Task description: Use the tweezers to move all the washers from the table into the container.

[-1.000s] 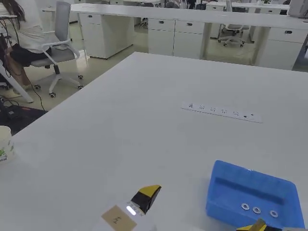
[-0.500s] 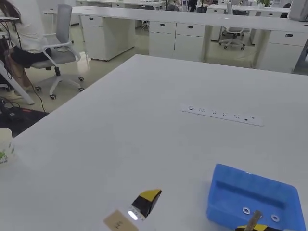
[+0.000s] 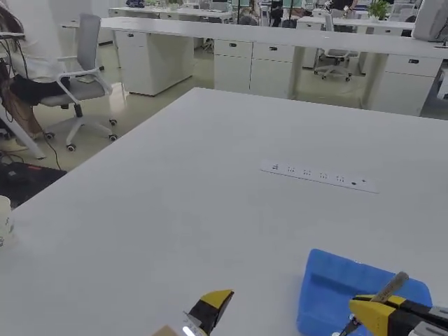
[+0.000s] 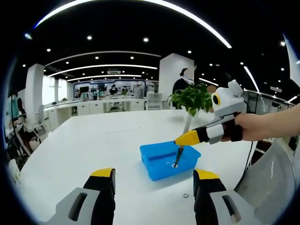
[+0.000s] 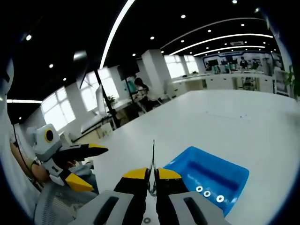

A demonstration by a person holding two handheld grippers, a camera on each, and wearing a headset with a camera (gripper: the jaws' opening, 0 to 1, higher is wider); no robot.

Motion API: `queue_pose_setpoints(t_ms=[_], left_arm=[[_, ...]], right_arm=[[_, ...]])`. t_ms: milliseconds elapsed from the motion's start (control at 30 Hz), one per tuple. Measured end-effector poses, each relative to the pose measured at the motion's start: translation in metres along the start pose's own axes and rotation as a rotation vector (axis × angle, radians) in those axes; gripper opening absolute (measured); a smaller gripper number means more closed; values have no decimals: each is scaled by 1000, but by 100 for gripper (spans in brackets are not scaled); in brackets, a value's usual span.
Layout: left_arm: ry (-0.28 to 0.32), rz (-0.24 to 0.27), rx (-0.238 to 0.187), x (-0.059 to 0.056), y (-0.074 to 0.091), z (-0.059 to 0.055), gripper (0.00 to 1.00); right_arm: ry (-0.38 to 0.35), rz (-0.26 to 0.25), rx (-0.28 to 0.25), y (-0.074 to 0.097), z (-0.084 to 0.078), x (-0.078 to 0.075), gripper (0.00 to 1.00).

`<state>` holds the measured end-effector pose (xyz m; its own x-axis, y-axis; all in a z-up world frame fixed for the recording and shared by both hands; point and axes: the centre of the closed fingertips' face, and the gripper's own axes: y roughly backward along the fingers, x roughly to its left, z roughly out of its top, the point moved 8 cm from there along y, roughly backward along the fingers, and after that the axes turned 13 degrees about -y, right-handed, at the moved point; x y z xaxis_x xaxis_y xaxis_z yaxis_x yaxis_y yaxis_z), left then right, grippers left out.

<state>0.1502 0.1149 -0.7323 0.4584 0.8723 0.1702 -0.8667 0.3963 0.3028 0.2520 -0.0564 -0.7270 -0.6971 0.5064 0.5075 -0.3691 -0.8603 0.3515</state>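
A blue container [image 3: 329, 273] sits at the near right of the white table. My right gripper [image 3: 358, 304] hangs over it, shut on metal tweezers [image 3: 390, 285]. In the right gripper view the tweezers [image 5: 153, 152] rise between the closed jaws of the right gripper [image 5: 152, 173], and three washers [image 5: 207, 192] lie in the container [image 5: 218, 171]. One washer [image 5: 147, 220] lies on the table close to the jaws. My left gripper [image 4: 154, 183] stands open with nothing in it, facing the container [image 4: 159, 172]. There the tweezers' tip [image 4: 177, 160] dips into the container, and a washer [image 4: 185, 195] lies on the table.
A power strip [image 3: 318, 176] lies flat on the table beyond the container. A paper cup [image 3: 3, 220] stands at the table's left edge. Office chairs and white desks fill the room behind. A potted plant [image 4: 190, 98] stands past the container.
The head camera has tilted upward. My right gripper has risen into view with the tweezers, over the container's near edge. The left gripper has hardly moved.
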Motion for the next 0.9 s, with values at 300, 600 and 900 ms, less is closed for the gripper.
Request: queue_pose_setpoints(t_ms=[300, 600, 900], left_arm=[[-2, 0, -4, 0, 0, 1, 67], [0, 4, -4, 0, 1, 1, 67], [3, 6, -5, 1, 1, 1, 67]], right_arm=[[-34, 0, -56, 2, 16, -7, 2], [-74, -20, -74, -5, 25, -21, 2], [-103, -69, -81, -16, 30, -38, 2]])
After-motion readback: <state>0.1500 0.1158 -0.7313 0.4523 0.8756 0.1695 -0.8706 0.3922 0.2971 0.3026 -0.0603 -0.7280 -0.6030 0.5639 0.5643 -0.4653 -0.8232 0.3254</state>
